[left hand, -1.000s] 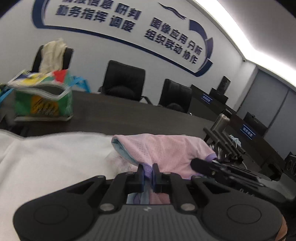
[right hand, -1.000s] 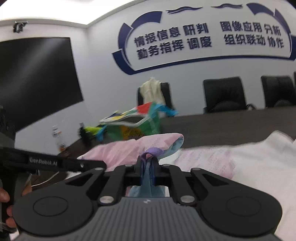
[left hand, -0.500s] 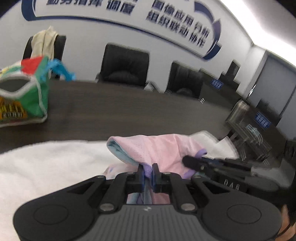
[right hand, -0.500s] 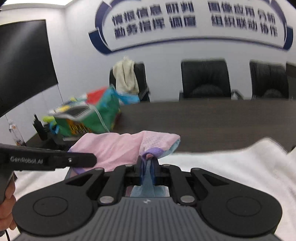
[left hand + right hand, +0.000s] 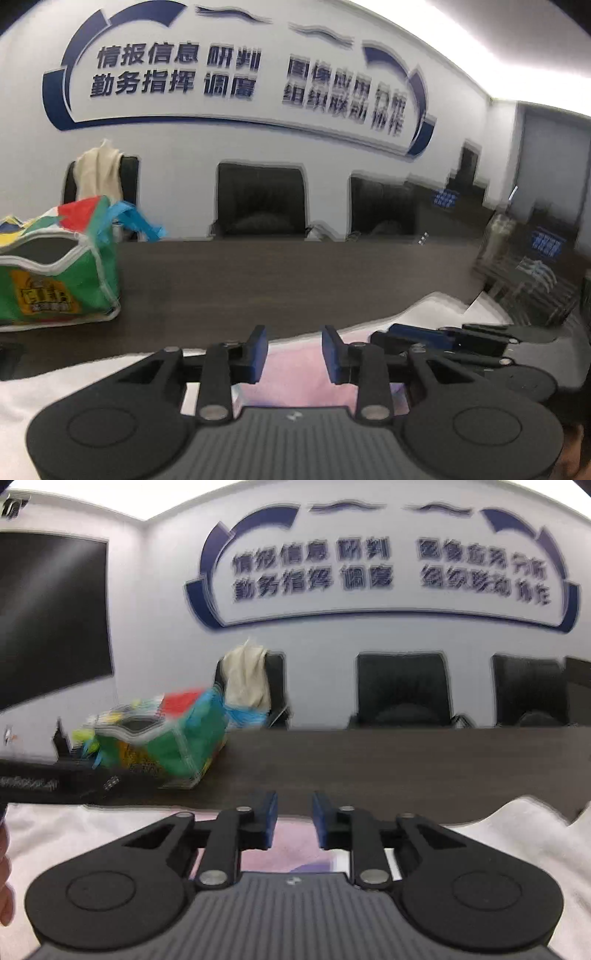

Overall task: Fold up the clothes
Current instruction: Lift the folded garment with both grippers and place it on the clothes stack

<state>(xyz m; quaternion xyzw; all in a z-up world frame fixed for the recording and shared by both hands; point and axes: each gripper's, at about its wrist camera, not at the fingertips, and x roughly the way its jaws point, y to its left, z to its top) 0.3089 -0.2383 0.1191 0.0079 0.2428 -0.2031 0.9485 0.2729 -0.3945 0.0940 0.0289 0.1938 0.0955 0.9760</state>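
A pink garment (image 5: 295, 373) lies flat on the white cloth (image 5: 74, 376), mostly hidden under my grippers. My left gripper (image 5: 294, 349) stands open above it, blue pads apart with nothing between them. In the right wrist view the same pink garment (image 5: 291, 845) shows through the gap, with a purple patch near the gripper body. My right gripper (image 5: 294, 819) is open too, holding nothing. The right gripper (image 5: 443, 338) also appears in the left wrist view, close by on the right, and the left gripper's body (image 5: 44, 784) juts in at the left of the right wrist view.
A green and red bag (image 5: 55, 280) stands on the dark table (image 5: 295, 280) to the left. Black chairs (image 5: 260, 199) line the far side, one with a cream cloth (image 5: 98, 170) draped over it. A dark screen (image 5: 51, 613) hangs on the left wall.
Both grippers were shut on the pink garment's corners; they have let go and now stand open. The garment has dropped flat onto the white cloth. Both cameras swung toward the wall.
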